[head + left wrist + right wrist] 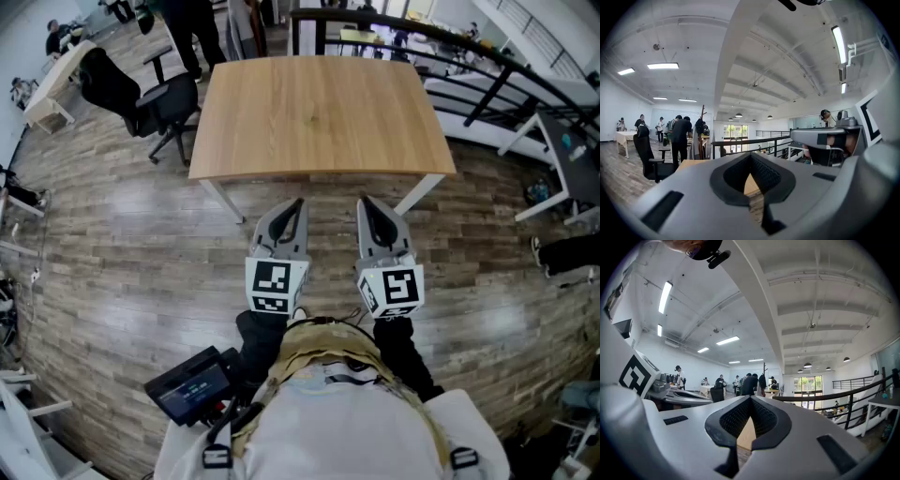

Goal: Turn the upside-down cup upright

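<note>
No cup shows in any view. The head view has a bare light-wood table [319,112] just ahead of me. Both grippers hang level over the floor in front of its near edge, side by side and pointing at it. My left gripper [296,206] has its jaws together with nothing between them, and so does my right gripper [366,204]. In the left gripper view the dark pads [766,176] meet at their tips, with a sliver of tabletop seen through the gap behind. The right gripper view shows the same closed pads [764,420].
A black office chair [141,98] stands left of the table. A dark railing [487,66] runs behind and to the right, with a white desk [562,141] beyond. Several people stand far back. Wood-plank floor [122,244] surrounds the table.
</note>
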Available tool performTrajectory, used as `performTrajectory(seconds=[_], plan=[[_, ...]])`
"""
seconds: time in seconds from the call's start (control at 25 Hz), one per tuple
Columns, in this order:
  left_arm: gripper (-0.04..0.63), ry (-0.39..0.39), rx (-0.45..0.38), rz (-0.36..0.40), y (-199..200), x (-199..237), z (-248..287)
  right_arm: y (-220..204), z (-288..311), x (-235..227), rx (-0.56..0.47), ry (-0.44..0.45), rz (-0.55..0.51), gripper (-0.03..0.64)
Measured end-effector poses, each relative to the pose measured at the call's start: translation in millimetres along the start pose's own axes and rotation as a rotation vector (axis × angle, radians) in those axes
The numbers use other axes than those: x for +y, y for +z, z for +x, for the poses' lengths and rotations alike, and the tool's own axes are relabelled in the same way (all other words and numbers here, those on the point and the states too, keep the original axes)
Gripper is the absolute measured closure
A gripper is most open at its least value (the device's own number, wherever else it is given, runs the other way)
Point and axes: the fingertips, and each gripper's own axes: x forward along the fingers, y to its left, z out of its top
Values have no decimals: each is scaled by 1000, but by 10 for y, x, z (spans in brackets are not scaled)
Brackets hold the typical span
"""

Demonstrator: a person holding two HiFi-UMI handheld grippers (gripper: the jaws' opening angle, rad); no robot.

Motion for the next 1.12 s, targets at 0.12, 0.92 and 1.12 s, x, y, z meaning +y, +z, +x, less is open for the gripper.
performTrajectory(seconds=[0.12, 0.92, 1.12], plan=[[595, -2, 2, -3, 1, 38, 15, -5, 39, 23, 3, -1, -2, 597], [595, 0, 40, -28, -254, 456, -187, -265, 253, 427, 63, 5, 13, 597], [595, 11, 65, -48, -378, 611, -223, -359, 348, 543, 89, 16, 8, 596]])
